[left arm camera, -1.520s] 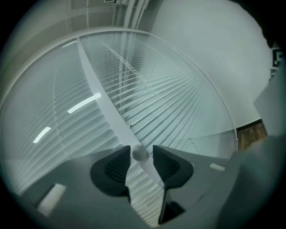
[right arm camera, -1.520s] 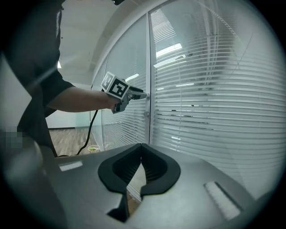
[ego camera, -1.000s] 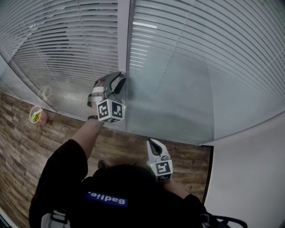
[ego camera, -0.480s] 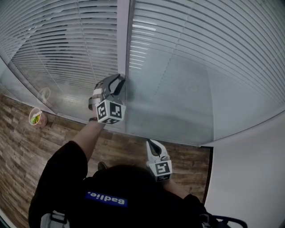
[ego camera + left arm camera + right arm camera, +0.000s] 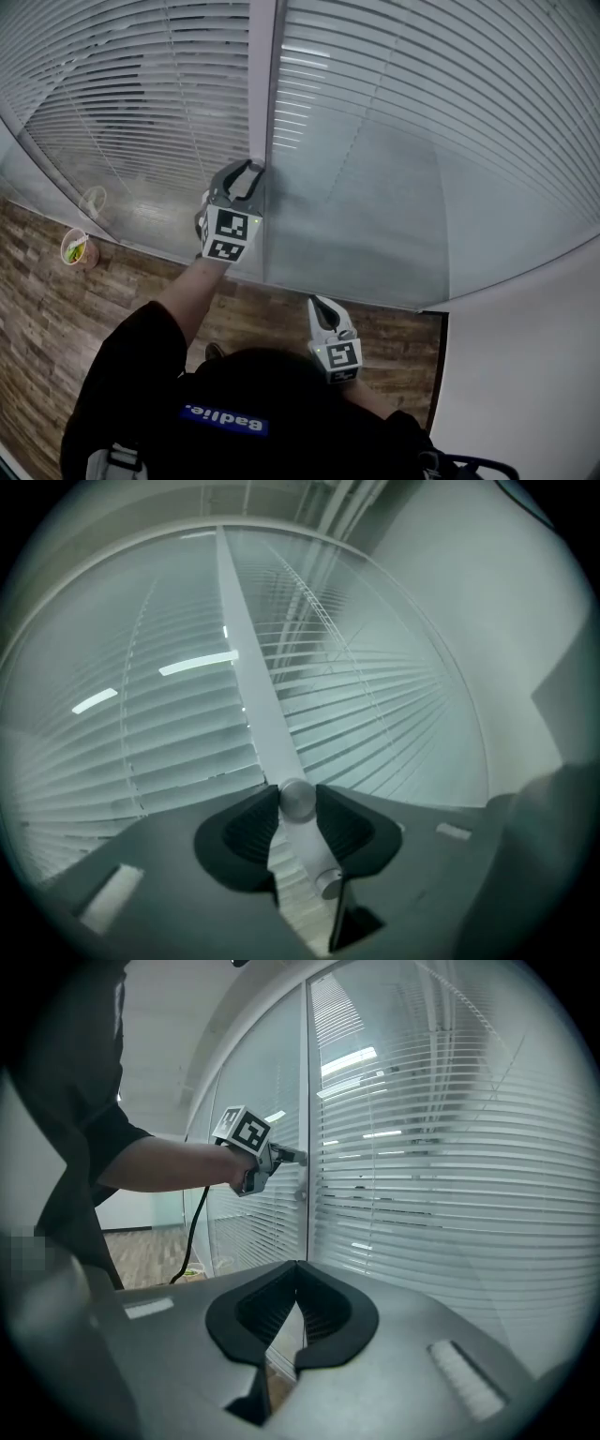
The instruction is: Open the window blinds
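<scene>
White slatted blinds hang behind two glass panes, left (image 5: 141, 103) and right (image 5: 422, 122), parted by a pale upright frame post (image 5: 261, 84). A small round metal knob (image 5: 298, 799) sits on that post. My left gripper (image 5: 251, 169) points level at the post. Its jaws have just been closing, and the pads now press on the knob from both sides. A second knob (image 5: 328, 883) shows lower on the post. My right gripper (image 5: 322, 305) is held low near my body, shut and empty, away from the glass.
A cup (image 5: 78, 247) with green contents stands on the wood floor (image 5: 56, 319) by the left pane. A white wall (image 5: 525, 375) meets the glass at the right. A black cable (image 5: 194, 1232) hangs below my left arm.
The left gripper has rolled about its own axis on the knob, so its marker cube now faces differently. The right gripper has hardly moved.
</scene>
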`<action>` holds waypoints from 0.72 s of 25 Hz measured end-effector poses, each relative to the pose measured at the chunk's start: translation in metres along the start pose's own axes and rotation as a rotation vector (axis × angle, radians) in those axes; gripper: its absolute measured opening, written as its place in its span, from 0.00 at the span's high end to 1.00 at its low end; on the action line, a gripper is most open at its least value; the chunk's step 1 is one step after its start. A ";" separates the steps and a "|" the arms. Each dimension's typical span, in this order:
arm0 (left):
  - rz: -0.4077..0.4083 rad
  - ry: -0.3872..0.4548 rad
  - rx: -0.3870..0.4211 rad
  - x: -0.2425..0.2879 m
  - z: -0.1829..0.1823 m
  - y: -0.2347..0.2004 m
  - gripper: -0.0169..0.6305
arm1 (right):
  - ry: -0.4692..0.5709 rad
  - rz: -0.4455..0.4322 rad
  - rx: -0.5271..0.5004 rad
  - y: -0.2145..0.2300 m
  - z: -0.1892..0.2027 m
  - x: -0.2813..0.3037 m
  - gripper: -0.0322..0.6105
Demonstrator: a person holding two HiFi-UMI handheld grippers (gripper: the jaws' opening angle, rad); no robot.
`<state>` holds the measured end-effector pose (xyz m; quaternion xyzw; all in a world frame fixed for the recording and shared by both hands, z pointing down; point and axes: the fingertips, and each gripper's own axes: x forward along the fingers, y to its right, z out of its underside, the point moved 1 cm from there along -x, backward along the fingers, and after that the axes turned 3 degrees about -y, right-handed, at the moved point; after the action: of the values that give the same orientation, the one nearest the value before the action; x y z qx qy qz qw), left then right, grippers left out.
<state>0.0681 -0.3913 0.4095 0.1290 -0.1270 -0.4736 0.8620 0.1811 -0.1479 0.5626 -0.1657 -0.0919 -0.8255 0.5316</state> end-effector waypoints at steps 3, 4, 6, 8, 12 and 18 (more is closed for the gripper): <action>0.015 0.002 -0.092 -0.002 -0.004 -0.003 0.79 | 0.007 -0.005 0.004 -0.001 -0.001 0.001 0.95; 0.021 0.002 -0.125 -0.002 -0.004 -0.003 0.79 | 0.009 -0.006 -0.002 -0.001 -0.002 0.001 0.95; 0.035 0.001 -0.196 -0.002 -0.003 -0.004 0.79 | 0.010 -0.007 -0.008 -0.001 -0.002 0.001 0.95; 0.050 0.001 -0.272 -0.001 -0.002 -0.006 0.78 | 0.008 -0.008 -0.002 -0.001 -0.002 0.002 0.95; 0.081 -0.001 -0.419 -0.001 0.000 -0.008 0.78 | 0.006 -0.010 0.002 -0.002 -0.001 0.003 0.95; 0.131 0.001 -0.619 0.000 0.001 -0.010 0.78 | 0.013 -0.016 0.006 -0.004 -0.002 0.005 0.95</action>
<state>0.0595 -0.3962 0.4068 -0.1478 0.0155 -0.4329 0.8891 0.1753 -0.1510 0.5622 -0.1579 -0.0924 -0.8306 0.5260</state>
